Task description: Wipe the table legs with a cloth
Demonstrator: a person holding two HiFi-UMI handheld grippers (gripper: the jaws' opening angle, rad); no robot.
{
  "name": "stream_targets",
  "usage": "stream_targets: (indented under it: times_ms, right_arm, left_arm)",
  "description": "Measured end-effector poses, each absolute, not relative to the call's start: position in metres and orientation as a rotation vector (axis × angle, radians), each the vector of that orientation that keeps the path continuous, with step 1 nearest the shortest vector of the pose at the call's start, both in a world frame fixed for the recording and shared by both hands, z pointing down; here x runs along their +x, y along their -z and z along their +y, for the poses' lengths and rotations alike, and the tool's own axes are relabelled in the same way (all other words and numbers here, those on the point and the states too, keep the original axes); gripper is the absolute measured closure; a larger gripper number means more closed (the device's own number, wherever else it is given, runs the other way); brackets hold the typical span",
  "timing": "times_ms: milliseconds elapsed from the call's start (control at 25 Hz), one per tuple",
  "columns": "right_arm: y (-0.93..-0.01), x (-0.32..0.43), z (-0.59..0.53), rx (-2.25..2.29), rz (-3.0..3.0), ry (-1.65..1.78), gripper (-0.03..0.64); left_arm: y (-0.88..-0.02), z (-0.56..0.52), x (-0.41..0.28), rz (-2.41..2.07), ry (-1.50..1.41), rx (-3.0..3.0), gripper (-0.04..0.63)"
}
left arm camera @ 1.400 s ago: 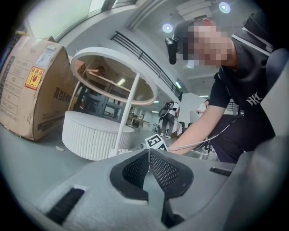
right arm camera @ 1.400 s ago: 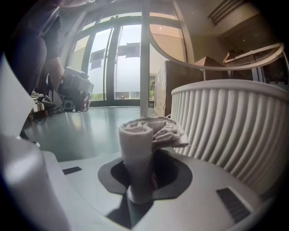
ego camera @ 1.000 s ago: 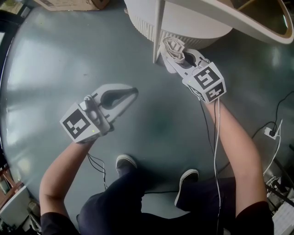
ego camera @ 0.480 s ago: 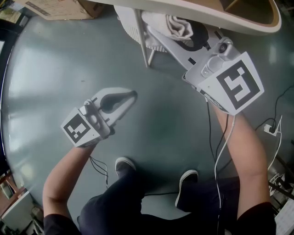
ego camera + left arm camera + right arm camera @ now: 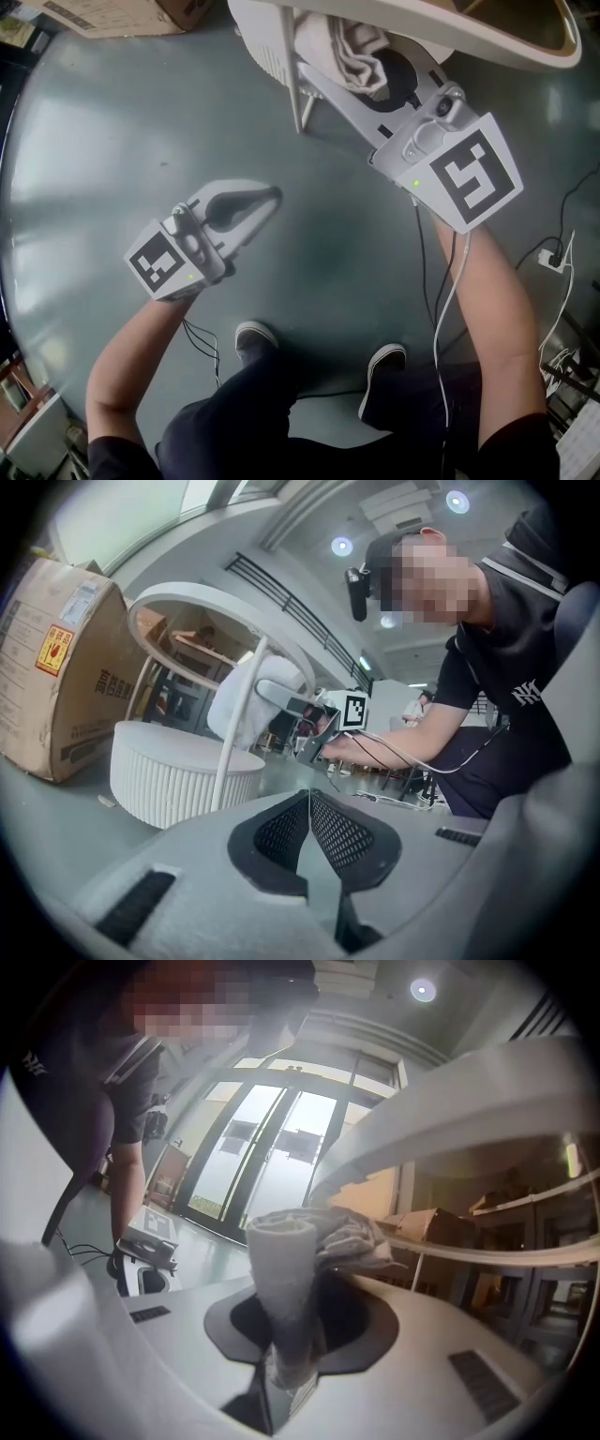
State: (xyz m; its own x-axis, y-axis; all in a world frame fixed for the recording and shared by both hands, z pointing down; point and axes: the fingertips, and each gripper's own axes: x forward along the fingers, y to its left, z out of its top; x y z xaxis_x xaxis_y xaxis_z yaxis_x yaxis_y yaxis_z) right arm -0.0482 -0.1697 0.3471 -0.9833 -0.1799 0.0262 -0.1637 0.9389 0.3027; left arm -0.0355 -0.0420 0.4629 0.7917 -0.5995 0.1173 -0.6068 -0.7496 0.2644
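Two dark shoes (image 5: 255,333) stand on the grey-green floor (image 5: 94,141), well back from the thin white table leg (image 5: 292,80). Ahead of them, the left gripper (image 5: 270,194) is held low, to the left of the leg and well apart from it. The left gripper view shows its black mesh pads (image 5: 281,832) pressed together with nothing between them. Higher and closer in, the right gripper (image 5: 361,66) reaches under the table top (image 5: 487,42), just right of the leg. Its jaws are clamped on a bunched grey cloth (image 5: 342,42). In the right gripper view one fold stands up from between the jaws and the rest spills over to the side. The cloth sits close against the right side of the leg, near its upper end. Whether the two actually touch cannot be made out. Just beyond the leg stands a low ribbed white drum (image 5: 265,56), which the leg crosses in the head view. Farther off, to the left of the leg, a cardboard box (image 5: 112,11) rests on the floor.
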Motion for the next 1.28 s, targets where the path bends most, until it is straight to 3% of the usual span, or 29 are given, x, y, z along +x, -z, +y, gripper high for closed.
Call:
stream_targets:
  times_ms: [1280]
  right_arm:
    - [-0.582,-0.034,-0.174,0.409,-2.797,-0.133,0.537]
  left_arm:
    - [-0.501,-0.036,-0.065,-0.976,-0.040,2.616,0.584]
